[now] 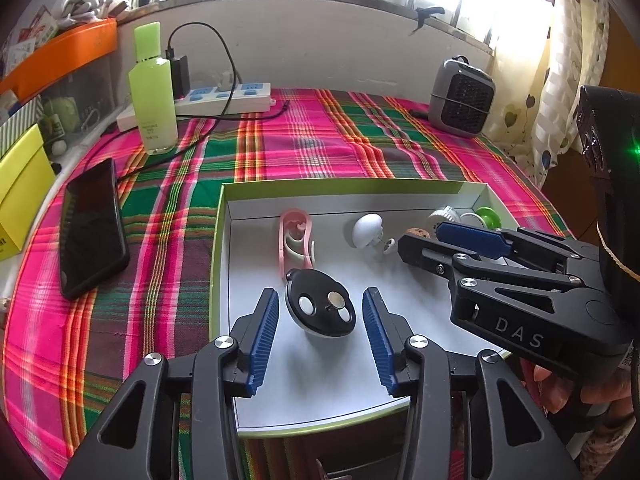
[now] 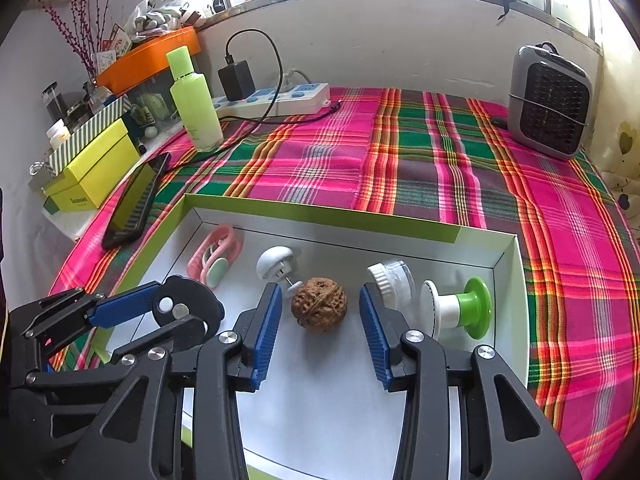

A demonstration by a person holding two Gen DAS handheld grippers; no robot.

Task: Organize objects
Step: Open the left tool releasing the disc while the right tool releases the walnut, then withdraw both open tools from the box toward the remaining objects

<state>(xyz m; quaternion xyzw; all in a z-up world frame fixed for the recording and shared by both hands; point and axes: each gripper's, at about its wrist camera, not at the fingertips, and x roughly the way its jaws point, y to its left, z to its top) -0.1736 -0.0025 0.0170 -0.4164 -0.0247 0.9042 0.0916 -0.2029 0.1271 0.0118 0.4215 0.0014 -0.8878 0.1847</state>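
Observation:
A shallow green-rimmed box (image 1: 218, 240) with a white floor lies on the plaid cloth. In it are a black round disc with two metal studs (image 1: 320, 307), a pink clip (image 1: 295, 240), a white mushroom-shaped plug (image 1: 366, 230), a walnut (image 2: 319, 305), a white ribbed cap (image 2: 390, 278) and a green-and-white spool (image 2: 460, 309). My left gripper (image 1: 320, 312) is open with the black disc between its fingers. My right gripper (image 2: 319, 312) is open with the walnut between its fingers. The right gripper (image 1: 408, 246) also shows in the left wrist view; the left gripper (image 2: 176, 310) shows in the right wrist view.
A black phone (image 1: 92, 228) lies left of the box. A green bottle (image 1: 154, 92), a power strip (image 1: 228, 98) with a black charger and cable stand at the back. A grey heater (image 2: 550, 102) stands at the back right. Yellow boxes (image 2: 96, 166) sit at the left.

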